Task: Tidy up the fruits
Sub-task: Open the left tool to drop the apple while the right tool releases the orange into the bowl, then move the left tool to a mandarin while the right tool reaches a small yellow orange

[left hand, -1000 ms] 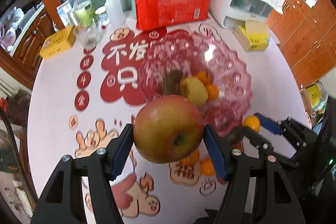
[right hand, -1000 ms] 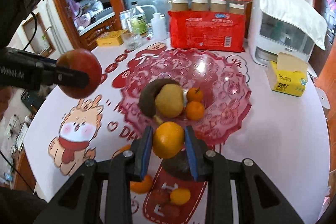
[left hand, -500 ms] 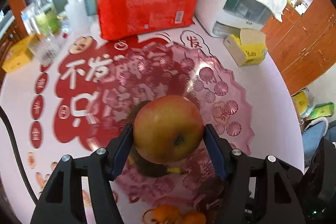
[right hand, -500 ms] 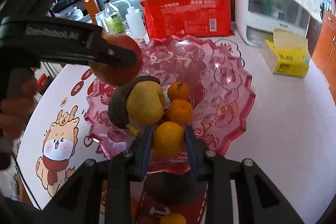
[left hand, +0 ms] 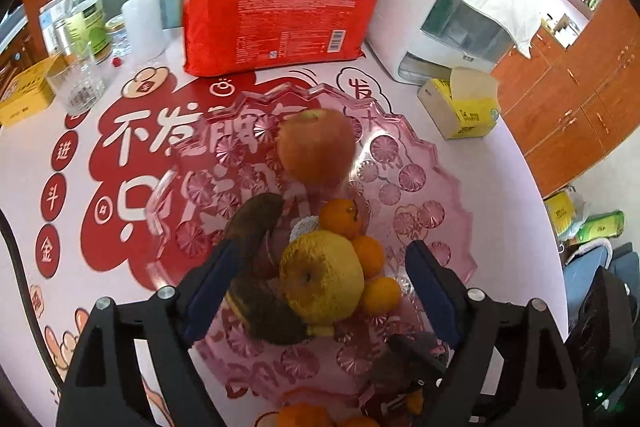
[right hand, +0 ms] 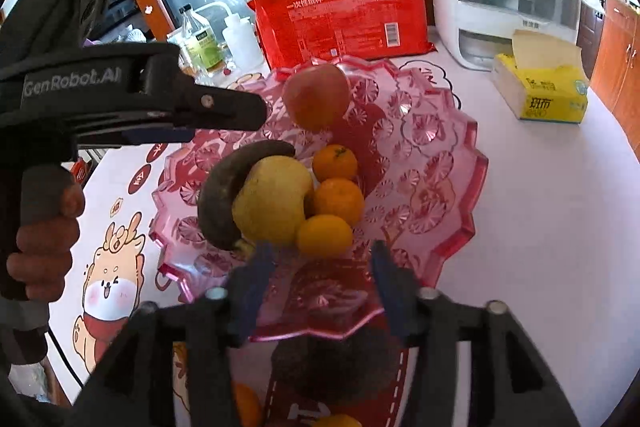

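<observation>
A red apple (left hand: 316, 147) (right hand: 316, 95) lies free at the far side of the pink glass bowl (left hand: 440, 155) (right hand: 460, 187). My left gripper (left hand: 320, 283) hovers over the bowl, its jaws opening and gripping nothing, above a yellow pear (left hand: 320, 279) and a dark banana (left hand: 260, 267). My right gripper (right hand: 322, 267) is at the bowl's near rim, jaws opening. An orange (right hand: 324, 235) rests in the bowl just beyond its tips, untouched, beside two other oranges (right hand: 338, 199). From the right wrist, the left gripper (right hand: 240, 115) reaches in from the left.
Behind the bowl stand a red pack of paper cups (left hand: 276, 19), a white appliance (left hand: 448, 23), a yellow tissue box (left hand: 460, 107), bottles (left hand: 84, 23) and a glass (left hand: 76, 87). More oranges (right hand: 244, 403) and a dark fruit (right hand: 336, 363) lie on the table before the bowl. A hand (right hand: 44, 227) holds the left gripper.
Both grippers came down over the bowl and opened. The apple left the left jaws and now sits farther in the bowl. The orange left the right jaws and rests beside the other oranges.
</observation>
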`<state>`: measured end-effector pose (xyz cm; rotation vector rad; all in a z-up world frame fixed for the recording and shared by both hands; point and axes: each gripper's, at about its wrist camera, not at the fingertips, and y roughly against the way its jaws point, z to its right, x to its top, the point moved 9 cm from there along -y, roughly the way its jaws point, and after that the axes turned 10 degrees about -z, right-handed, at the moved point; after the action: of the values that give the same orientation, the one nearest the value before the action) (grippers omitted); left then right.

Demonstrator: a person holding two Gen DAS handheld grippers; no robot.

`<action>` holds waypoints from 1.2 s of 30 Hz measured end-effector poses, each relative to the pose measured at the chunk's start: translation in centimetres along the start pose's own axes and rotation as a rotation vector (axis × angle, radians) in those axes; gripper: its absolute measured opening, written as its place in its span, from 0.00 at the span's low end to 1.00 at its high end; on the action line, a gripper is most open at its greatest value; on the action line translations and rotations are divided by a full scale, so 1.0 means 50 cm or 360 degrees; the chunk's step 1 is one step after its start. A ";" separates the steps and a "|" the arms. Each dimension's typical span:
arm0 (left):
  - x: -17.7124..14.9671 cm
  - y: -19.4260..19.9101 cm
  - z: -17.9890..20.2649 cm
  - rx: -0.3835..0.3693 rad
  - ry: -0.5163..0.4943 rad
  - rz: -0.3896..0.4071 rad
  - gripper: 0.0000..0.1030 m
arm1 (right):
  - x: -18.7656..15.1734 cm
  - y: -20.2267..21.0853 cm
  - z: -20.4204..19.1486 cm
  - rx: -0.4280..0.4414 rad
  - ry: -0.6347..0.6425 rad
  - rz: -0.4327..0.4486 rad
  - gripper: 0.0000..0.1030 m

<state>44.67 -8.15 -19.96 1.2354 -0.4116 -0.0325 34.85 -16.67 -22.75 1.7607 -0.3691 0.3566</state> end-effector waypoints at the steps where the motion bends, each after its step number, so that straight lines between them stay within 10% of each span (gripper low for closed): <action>1: -0.003 0.005 -0.004 0.0008 0.0006 0.0001 0.83 | -0.002 0.004 -0.003 0.0006 -0.0002 0.0004 0.54; 10: -0.060 0.068 -0.028 0.0030 0.0067 0.0023 0.83 | -0.027 0.045 -0.004 -0.0011 -0.0078 0.0027 0.68; 36: -0.285 0.174 0.018 0.0106 0.0232 0.0028 0.83 | -0.191 0.173 0.018 0.0051 -0.0069 0.0034 0.70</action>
<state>29.45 -2.54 -15.82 1.2907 -0.2986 0.0865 22.55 -18.82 -19.42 1.7990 -0.4155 0.3417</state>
